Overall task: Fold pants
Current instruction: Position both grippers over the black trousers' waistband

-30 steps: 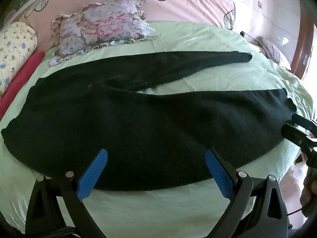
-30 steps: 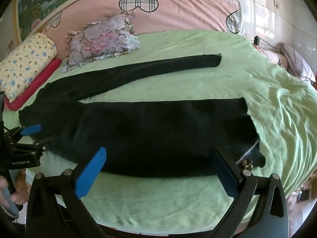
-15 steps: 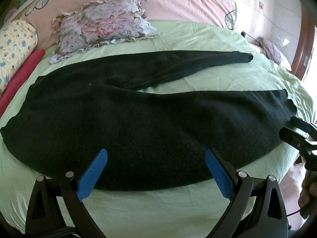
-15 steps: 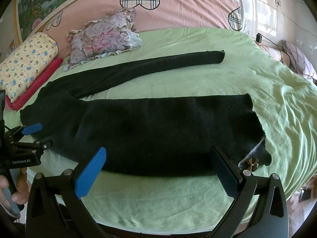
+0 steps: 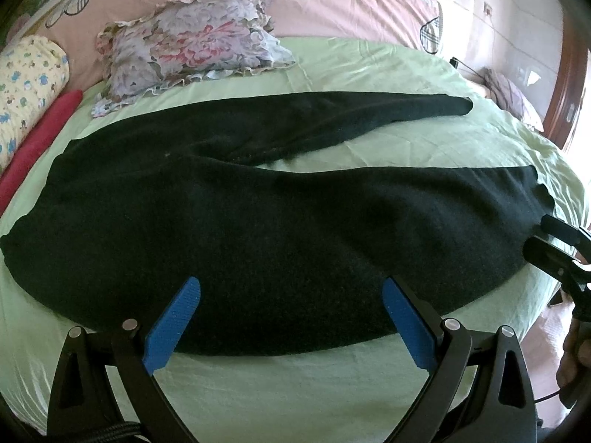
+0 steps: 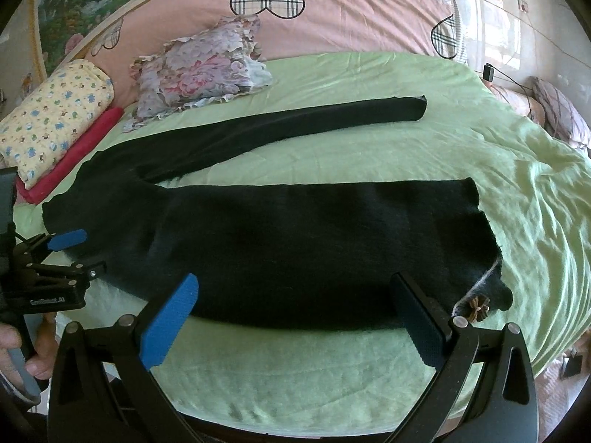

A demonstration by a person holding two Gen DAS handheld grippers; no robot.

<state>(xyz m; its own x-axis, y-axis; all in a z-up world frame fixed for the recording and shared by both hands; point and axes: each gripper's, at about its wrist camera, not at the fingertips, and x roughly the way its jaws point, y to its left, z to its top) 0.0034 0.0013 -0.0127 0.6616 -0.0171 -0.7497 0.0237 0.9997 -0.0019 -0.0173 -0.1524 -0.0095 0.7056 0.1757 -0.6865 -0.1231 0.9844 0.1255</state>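
Observation:
Black pants [image 5: 258, 229] lie flat on a green bed sheet [image 5: 295, 387], waist at the left, both legs spread apart toward the right; they also show in the right wrist view [image 6: 295, 243]. The near leg's hem has a small brown bow [image 6: 478, 306]. My left gripper [image 5: 291, 317] is open and empty, hovering over the near edge of the pants by the waist half. My right gripper [image 6: 299, 317] is open and empty over the near leg's front edge. Each gripper shows at the side of the other's view.
A floral pillow [image 5: 192, 51], a yellow patterned roll [image 5: 26, 88] and a red roll [image 5: 37, 144] lie at the back left. A pink headboard cover [image 6: 332, 11] runs along the back. The bed's front edge [image 6: 295, 406] is just below me.
Both grippers have drifted slightly; the pants and everything on the bed stay as they were. Both grippers remain open.

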